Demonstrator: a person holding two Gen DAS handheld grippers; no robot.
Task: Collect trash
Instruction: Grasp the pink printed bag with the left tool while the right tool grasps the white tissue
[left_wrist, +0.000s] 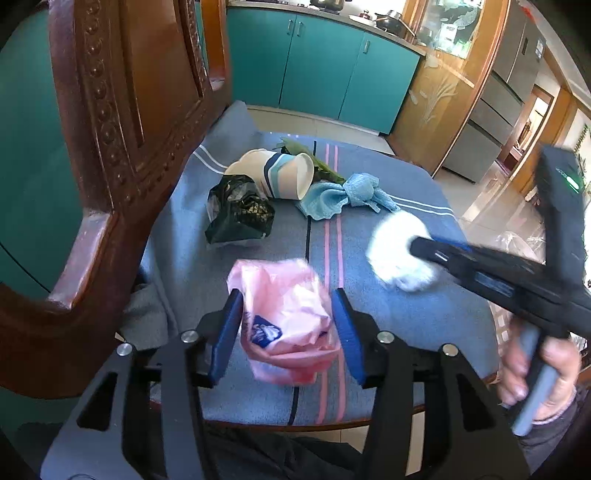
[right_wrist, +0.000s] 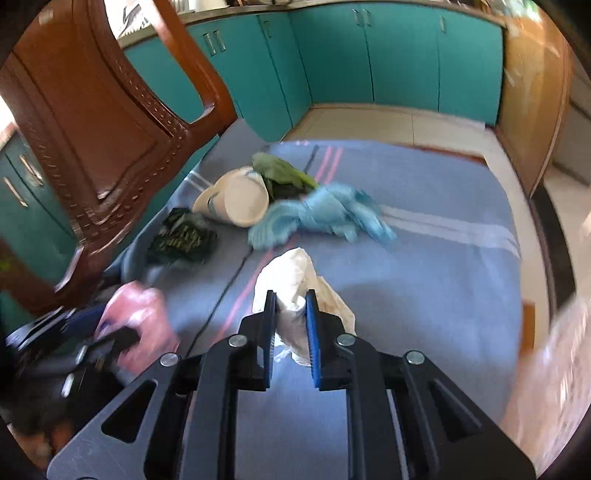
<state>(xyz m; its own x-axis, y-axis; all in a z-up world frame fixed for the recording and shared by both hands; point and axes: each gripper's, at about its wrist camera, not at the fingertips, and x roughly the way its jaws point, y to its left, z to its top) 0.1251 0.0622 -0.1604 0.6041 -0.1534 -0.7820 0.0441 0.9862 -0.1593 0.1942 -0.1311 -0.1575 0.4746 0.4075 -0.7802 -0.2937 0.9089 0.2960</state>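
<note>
Trash lies on a blue striped cloth (left_wrist: 424, 325) over a chair seat. My left gripper (left_wrist: 287, 295) is open, its jaws on either side of a crumpled pink plastic bag (left_wrist: 286, 325); the bag also shows blurred in the right wrist view (right_wrist: 144, 317). My right gripper (right_wrist: 290, 295) is shut on a white crumpled tissue (right_wrist: 291, 273), seen as a white blur (left_wrist: 397, 251) in the left wrist view. Further back lie a tipped paper cup (left_wrist: 280, 175), a dark plastic wrapper (left_wrist: 240, 212), a light-blue rag (left_wrist: 340, 195) and green leaves (right_wrist: 284, 173).
The carved wooden chair back (left_wrist: 122, 122) rises at the left, close to my left gripper. Teal cabinets (right_wrist: 369, 59) and tiled floor (right_wrist: 388, 125) lie beyond the seat. A wooden cabinet (left_wrist: 439, 85) stands at the right.
</note>
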